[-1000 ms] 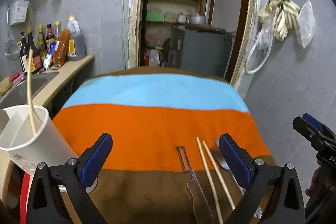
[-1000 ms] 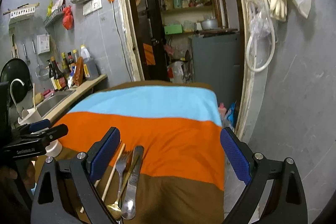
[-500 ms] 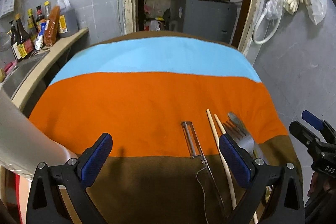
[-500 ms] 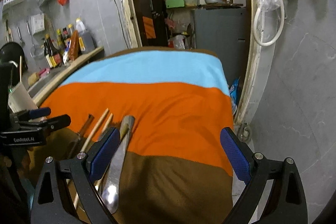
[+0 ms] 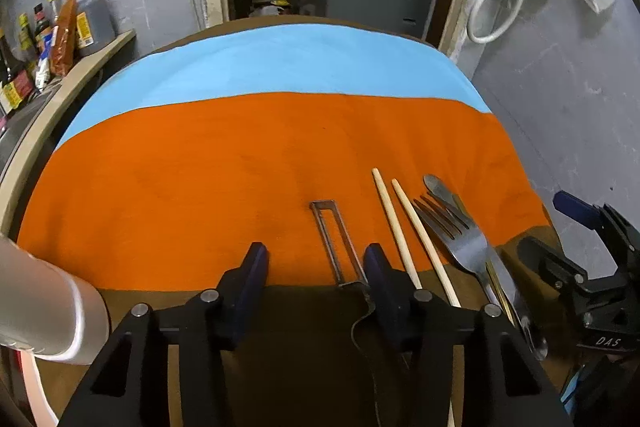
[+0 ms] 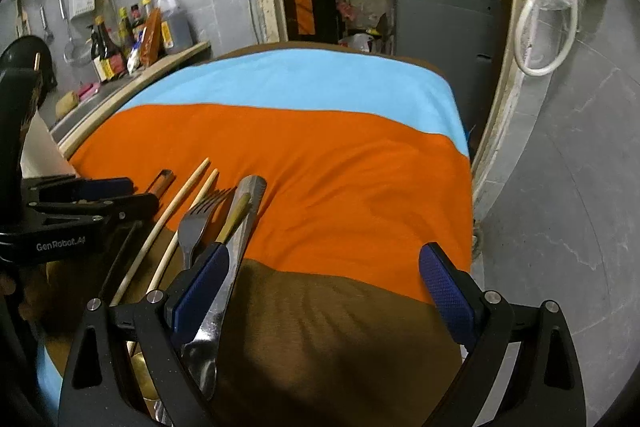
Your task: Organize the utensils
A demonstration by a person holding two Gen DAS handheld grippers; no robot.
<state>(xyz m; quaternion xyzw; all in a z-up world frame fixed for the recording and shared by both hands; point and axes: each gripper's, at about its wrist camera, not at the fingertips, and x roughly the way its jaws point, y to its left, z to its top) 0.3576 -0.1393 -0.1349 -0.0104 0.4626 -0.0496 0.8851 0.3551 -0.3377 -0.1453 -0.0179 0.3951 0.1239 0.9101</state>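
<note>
Along the near edge of the striped cloth (image 5: 280,147), most utensil handles were hidden: the left tongs (image 5: 316,281) covered the peeler (image 5: 334,239) below its slotted metal blade, and the chopsticks (image 5: 400,219) ran out of sight past the right-hand finger. From the right wrist view, the right tongs (image 6: 324,291) cut off the lower ends of the fork (image 6: 196,227), the table knife (image 6: 236,251) and a brass-coloured utensil (image 6: 236,213) lying between them; its type could not be made out. A white paper cup (image 5: 44,311) was cropped at the near left, its contents unseen.

All the utensils lay side by side, roughly parallel, at the near right of the worktop, tips pointing far, across the orange and brown bands. The pale wooden chopsticks sat just right of the peeler; the fork touched the knife.

The left tongs were partly spread, pinching nothing, with the peeler just inside the right finger. The right tongs were spread wide and empty, their left pad (image 6: 200,289) over the knife.
</note>
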